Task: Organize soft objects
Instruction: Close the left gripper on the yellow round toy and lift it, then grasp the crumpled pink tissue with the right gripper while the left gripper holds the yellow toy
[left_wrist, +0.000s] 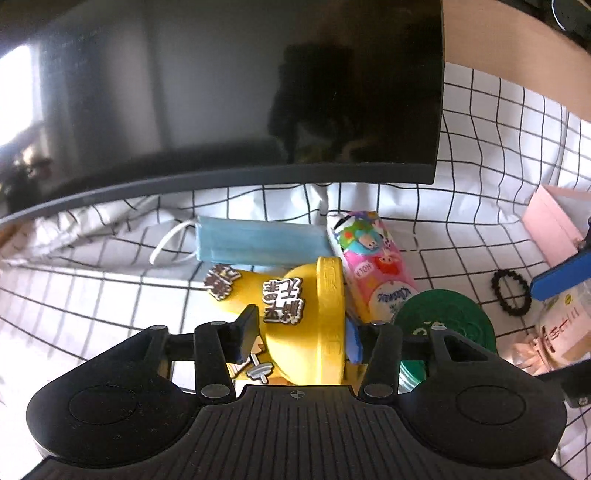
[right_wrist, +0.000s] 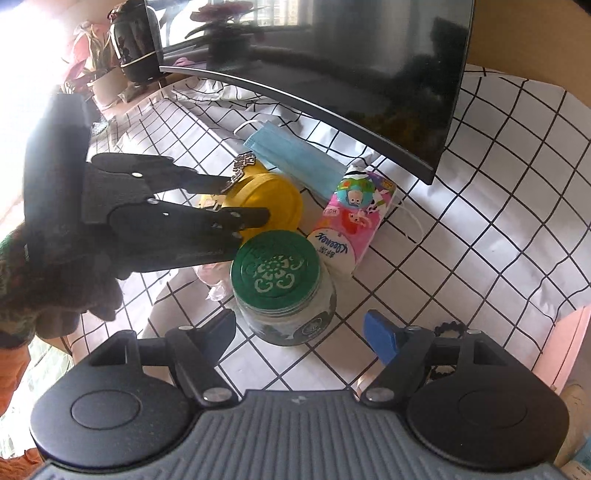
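A yellow foam clog (left_wrist: 303, 332) with cartoon charms lies tilted on its side between my left gripper's (left_wrist: 301, 332) fingers, and both pads touch it. From the right wrist view the left gripper (right_wrist: 245, 199) straddles the clog (right_wrist: 269, 195) from the left. Behind it lie a blue face mask (left_wrist: 258, 240) (right_wrist: 295, 158) and a colourful tissue pack (left_wrist: 369, 266) (right_wrist: 354, 214). My right gripper (right_wrist: 299, 328) stands open over a glass jar with a green lid (right_wrist: 275, 266), not touching it.
A dark curved monitor (left_wrist: 221, 92) (right_wrist: 332, 55) overhangs the back of the checked cloth (right_wrist: 498, 184). A black ring-shaped hair tie (left_wrist: 511, 295) and a pink box (left_wrist: 550, 221) lie to the right. Crumpled plastic (right_wrist: 214, 280) sits left of the jar. A gloved hand (right_wrist: 55, 280) holds the left gripper.
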